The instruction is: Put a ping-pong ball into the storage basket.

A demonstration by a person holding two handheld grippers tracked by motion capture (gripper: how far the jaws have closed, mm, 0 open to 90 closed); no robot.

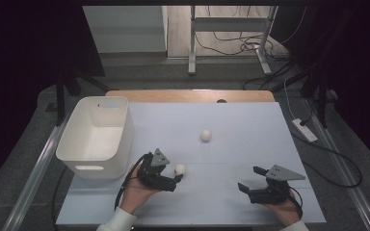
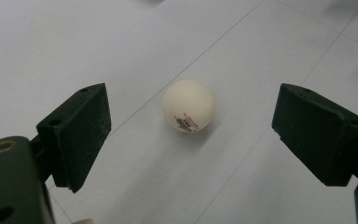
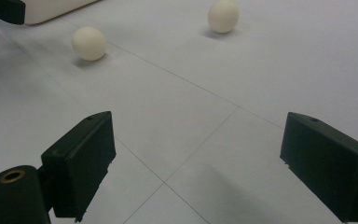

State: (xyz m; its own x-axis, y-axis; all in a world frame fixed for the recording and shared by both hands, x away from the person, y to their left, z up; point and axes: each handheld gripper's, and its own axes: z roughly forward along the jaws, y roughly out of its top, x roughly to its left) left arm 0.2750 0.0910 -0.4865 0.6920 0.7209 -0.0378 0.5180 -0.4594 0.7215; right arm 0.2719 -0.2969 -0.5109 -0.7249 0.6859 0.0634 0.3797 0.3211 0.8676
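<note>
Left gripper (image 1: 177, 179) sits low on the table (image 1: 241, 134), jaws spread wide, and the near ball (image 1: 180, 169) lies on the surface just ahead of its tips. In the left gripper view that ball (image 2: 189, 105) rests between the two open jaws but a little beyond them, touching neither, small red and dark print on its lower side. Over to the right gripper (image 1: 251, 180): jaws apart too, nothing between them, parked on the table well clear of both balls. From its own view the near ball (image 3: 89, 43) shows up at upper left, the far ball (image 3: 223, 15) further back. That far ball (image 1: 205, 135) lies alone near the middle of the table. Now the bin (image 1: 95, 137): white, rectangular, standing upright at the table's left edge, just left of the left gripper. Its inside looks bare white from above; both balls are out on the table.
</note>
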